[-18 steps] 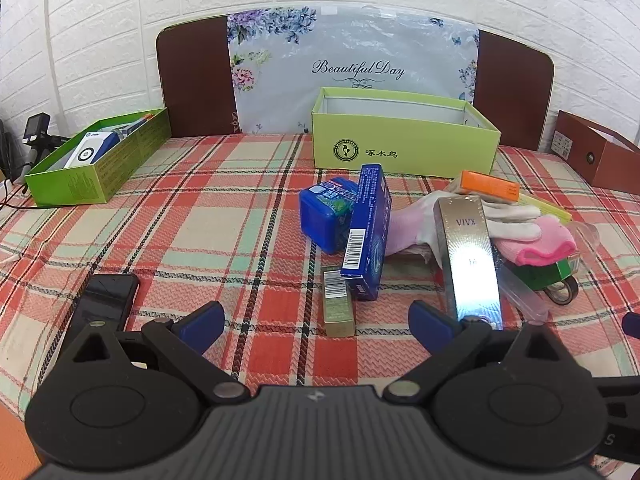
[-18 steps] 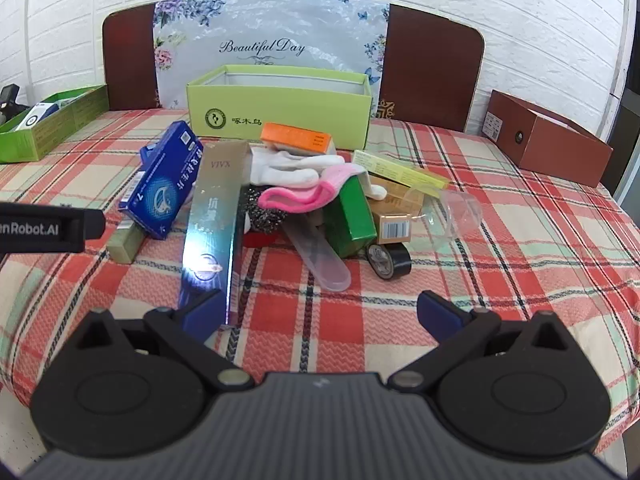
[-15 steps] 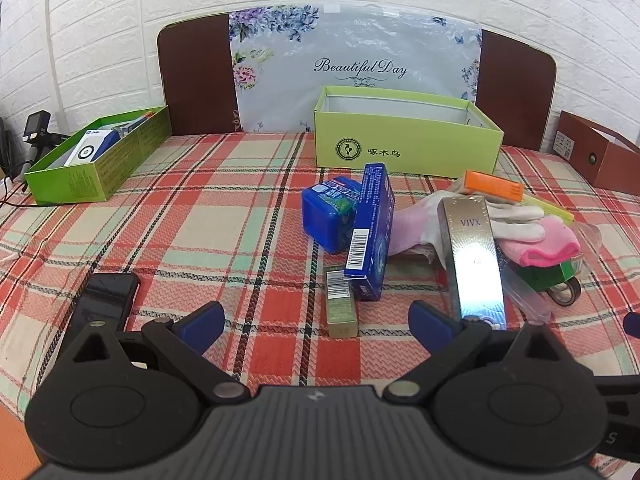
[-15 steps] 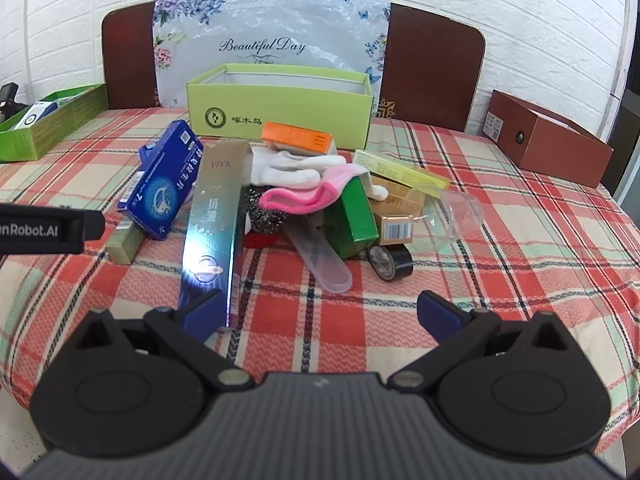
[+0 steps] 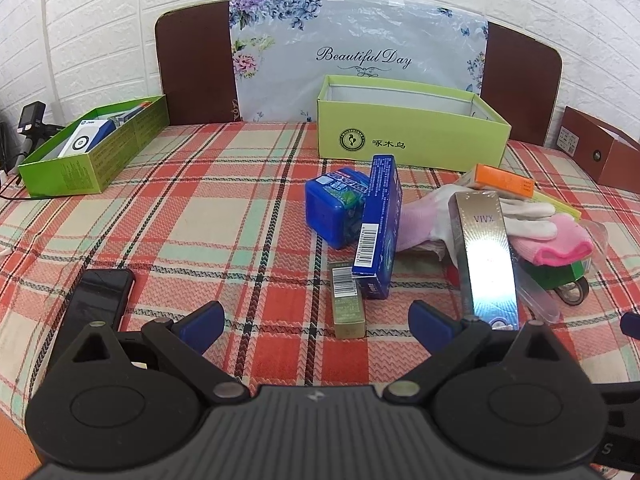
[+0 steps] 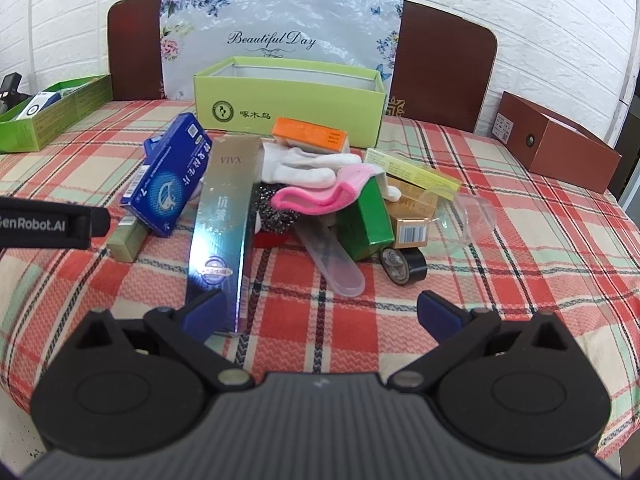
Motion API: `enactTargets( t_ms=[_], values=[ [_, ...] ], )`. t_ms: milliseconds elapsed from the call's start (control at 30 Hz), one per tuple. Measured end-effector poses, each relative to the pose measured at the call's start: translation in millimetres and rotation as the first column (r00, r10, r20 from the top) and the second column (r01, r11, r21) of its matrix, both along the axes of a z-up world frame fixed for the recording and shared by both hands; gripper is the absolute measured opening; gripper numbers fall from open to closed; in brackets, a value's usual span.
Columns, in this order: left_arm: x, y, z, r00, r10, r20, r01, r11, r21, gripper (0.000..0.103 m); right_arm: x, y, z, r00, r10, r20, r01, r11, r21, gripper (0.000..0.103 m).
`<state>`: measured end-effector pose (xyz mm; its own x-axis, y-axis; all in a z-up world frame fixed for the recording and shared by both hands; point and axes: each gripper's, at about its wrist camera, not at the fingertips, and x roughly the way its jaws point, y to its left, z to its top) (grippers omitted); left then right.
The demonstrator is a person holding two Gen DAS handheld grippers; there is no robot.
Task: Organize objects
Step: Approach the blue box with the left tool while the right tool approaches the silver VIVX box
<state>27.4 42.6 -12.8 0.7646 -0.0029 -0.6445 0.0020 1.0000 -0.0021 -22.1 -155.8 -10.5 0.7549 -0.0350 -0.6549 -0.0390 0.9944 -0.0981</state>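
A pile of objects lies mid-table: a long silver VIVX box (image 5: 484, 256) (image 6: 224, 236), a blue carton (image 5: 380, 224) (image 6: 170, 174), a blue tin (image 5: 334, 210), a small gold box (image 5: 347, 304), a white glove (image 6: 304, 164), a pink cloth (image 6: 324, 194), an orange box (image 6: 310, 134), a green box (image 6: 366, 220) and a black tape roll (image 6: 402, 264). My left gripper (image 5: 316, 322) is open and empty, in front of the gold box. My right gripper (image 6: 320, 310) is open and empty, its left finger beside the silver box's near end.
An open light-green box (image 5: 412, 142) (image 6: 288, 110) stands at the back. A darker green tray (image 5: 92, 148) with items is far left, a brown box (image 6: 560, 144) far right. A black phone (image 5: 98, 304) lies near left. A clear cup (image 6: 466, 216) lies right of the pile.
Both views shift very slightly; the grippers stay open and nothing on the table has moved.
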Motion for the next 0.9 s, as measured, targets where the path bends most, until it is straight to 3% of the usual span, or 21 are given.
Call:
enactTargets(
  t_ms=[467,700,900],
  values=[
    [21.0,6.3,-3.5,1.0,0.001,-0.031,-0.001,1.0,-0.013,0.101,18.2,18.5,-9.8,0.999,0.05,-0.006,-0.05,0.998,-0.044,0.103],
    [32.5,9.4,-6.4,0.999,0.008,-0.052,-0.009,1.0,-0.016,0.101,28.3,27.8,-17.6,0.994,0.11,-0.015,-0.11,0.994,-0.006,0.103],
    [40.8,4.5,-1.7,0.997,-0.071,-0.027,0.07,0.997,-0.034,0.101,44.4,36.4,-27.7,0.992,0.126,-0.029,-0.126,0.992,0.006,0.103]
  ],
)
